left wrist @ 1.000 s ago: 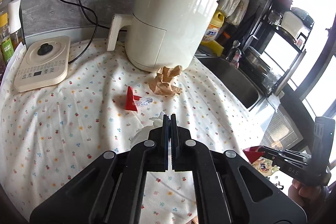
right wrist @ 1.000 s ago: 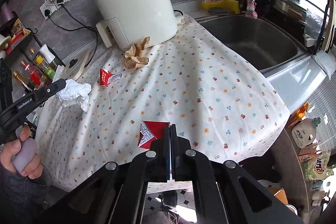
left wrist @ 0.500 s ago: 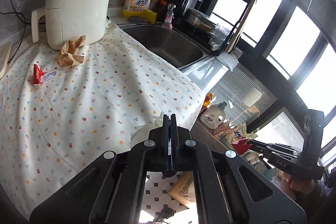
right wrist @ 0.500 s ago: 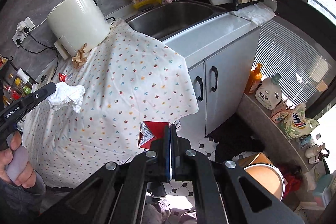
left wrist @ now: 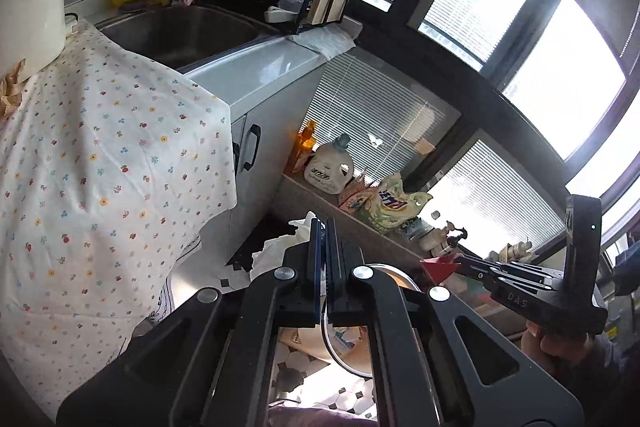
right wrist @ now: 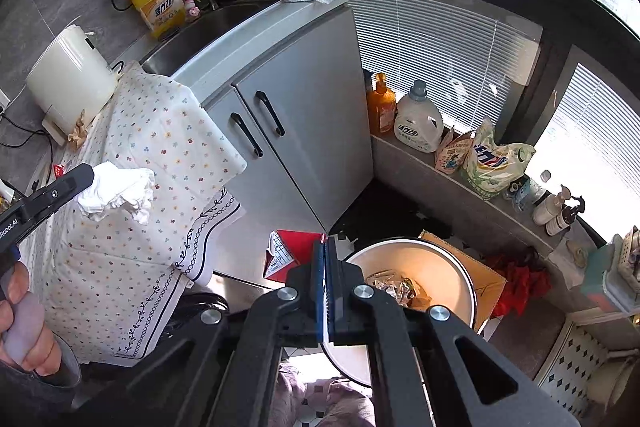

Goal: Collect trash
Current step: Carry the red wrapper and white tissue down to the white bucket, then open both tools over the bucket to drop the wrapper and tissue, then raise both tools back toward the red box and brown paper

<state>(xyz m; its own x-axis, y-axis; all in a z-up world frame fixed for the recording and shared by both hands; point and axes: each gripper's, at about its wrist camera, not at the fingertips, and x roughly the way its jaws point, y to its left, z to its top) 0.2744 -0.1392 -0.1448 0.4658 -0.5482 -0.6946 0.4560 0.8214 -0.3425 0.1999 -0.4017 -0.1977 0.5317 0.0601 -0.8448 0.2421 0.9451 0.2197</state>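
My left gripper is shut on a crumpled white tissue; the right wrist view shows the tissue held off the counter's edge. My right gripper is shut on a red wrapper, held just left of and above a white trash bin on the floor with crumpled trash inside. The left wrist view shows the red wrapper at the right gripper's tip, and the bin's rim behind my left gripper. Brown crumpled paper and a small red wrapper lie on the floral cloth.
A floral tablecloth covers the counter beside a sink. A white air fryer stands at the back. Grey cabinet doors face the bin. Detergent bottles and bags sit on a low ledge. A cardboard box lies behind the bin.
Both grippers have swung away from the counter, to the right and down towards the floor bin, each still holding its piece of trash. The bin now shows fully under the right gripper.
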